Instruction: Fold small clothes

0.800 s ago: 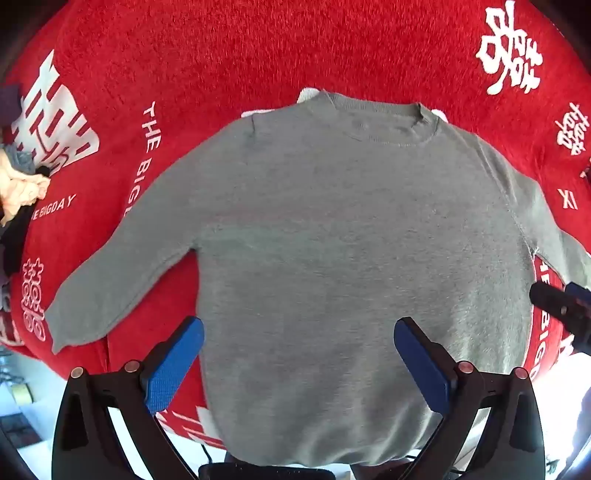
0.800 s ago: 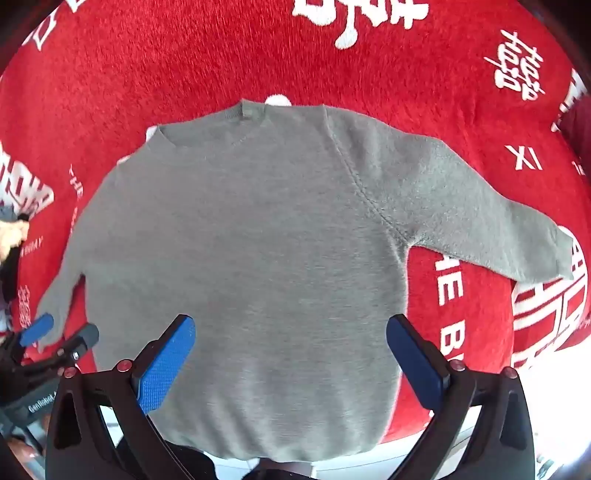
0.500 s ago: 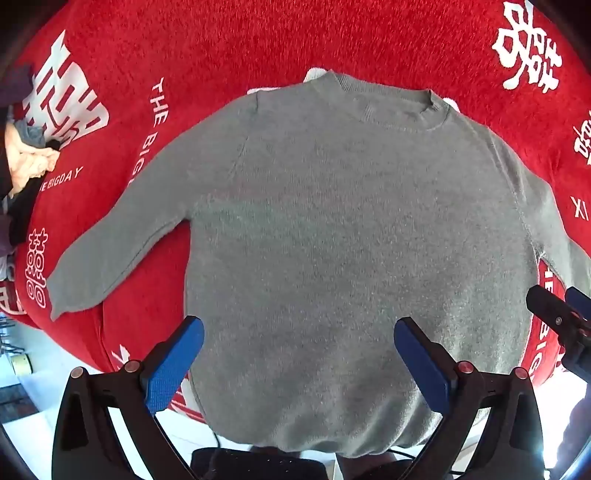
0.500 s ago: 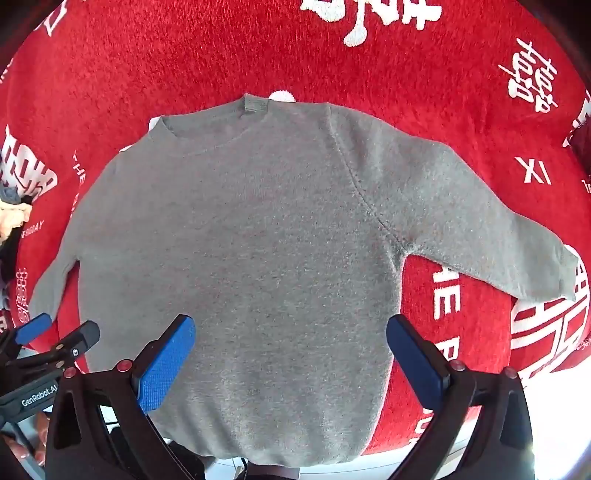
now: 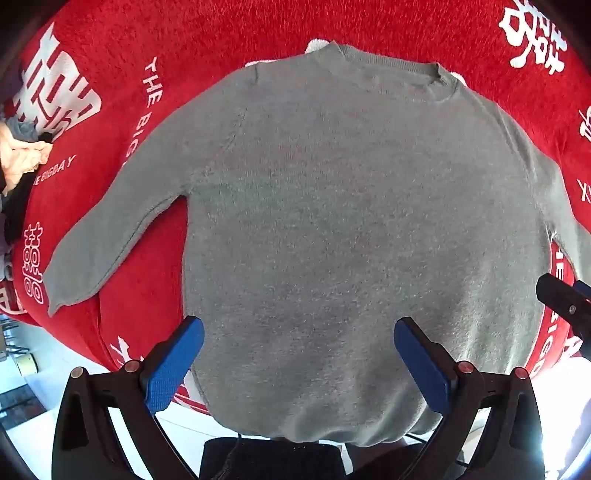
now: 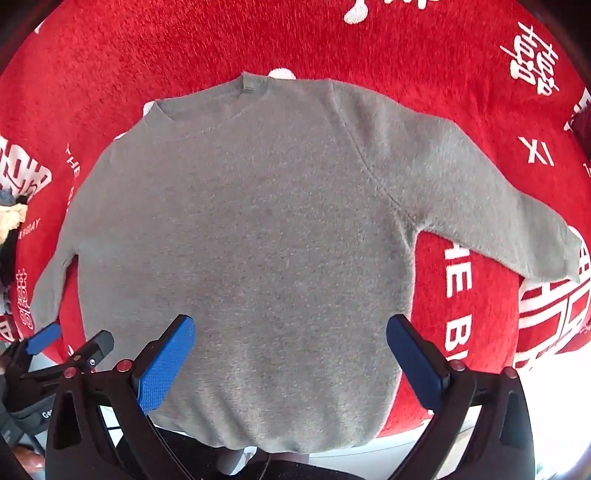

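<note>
A small grey sweater [image 5: 351,221] lies flat on a red cloth, collar far, both sleeves spread out to the sides; it also shows in the right wrist view [image 6: 251,236]. Its hem hangs over the near edge of the red cloth. My left gripper [image 5: 297,360] is open and empty above the lower part of the sweater. My right gripper [image 6: 290,356] is open and empty above the lower part too. The left gripper shows at the left edge of the right wrist view [image 6: 66,343], beside the left sleeve cuff. The right gripper shows at the right edge of the left wrist view [image 5: 565,299].
The red cloth [image 5: 258,33] with white lettering covers the table. A pile of other clothes [image 5: 20,158] lies at the far left; it also shows in the right wrist view [image 6: 11,221]. The table's near edge runs below the sweater hem, with pale floor beyond.
Both grippers have moved nearer to the sweater, which now fills more of each view. Both stay open. The sweater has not moved.
</note>
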